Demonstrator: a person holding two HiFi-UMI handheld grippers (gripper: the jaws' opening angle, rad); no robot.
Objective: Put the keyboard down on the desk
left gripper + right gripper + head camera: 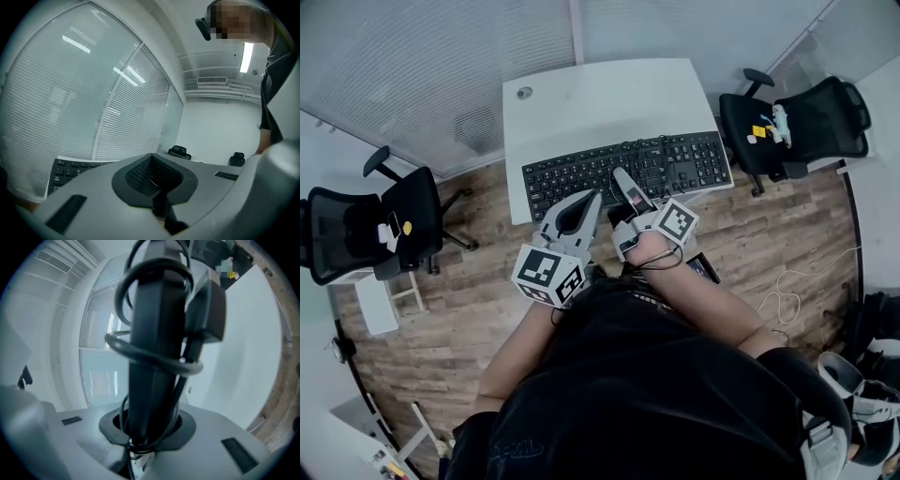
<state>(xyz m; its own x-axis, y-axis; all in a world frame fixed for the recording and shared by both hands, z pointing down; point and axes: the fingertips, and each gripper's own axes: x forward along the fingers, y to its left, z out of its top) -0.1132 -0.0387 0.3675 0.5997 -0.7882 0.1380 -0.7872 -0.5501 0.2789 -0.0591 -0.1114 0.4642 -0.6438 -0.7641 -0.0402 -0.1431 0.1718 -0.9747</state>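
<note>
Keyboard (581,173), black and full-length, hangs low over the near half of a white desk (600,98), its right end jutting past the desk's side. Whether it touches the top yet is hard to tell. The right gripper (622,178) is clamped tight on the middle of the keyboard's near edge, with a cable (154,357) wound round the board just beyond the jaws. The left gripper (594,197) has its jaws together on nothing, its tips at that same edge. The board looks light, stiff and smooth, likely to pivot in a one-point hold. A grip mid-way along the long edge balances it best, and the loose cable could snag.
</note>
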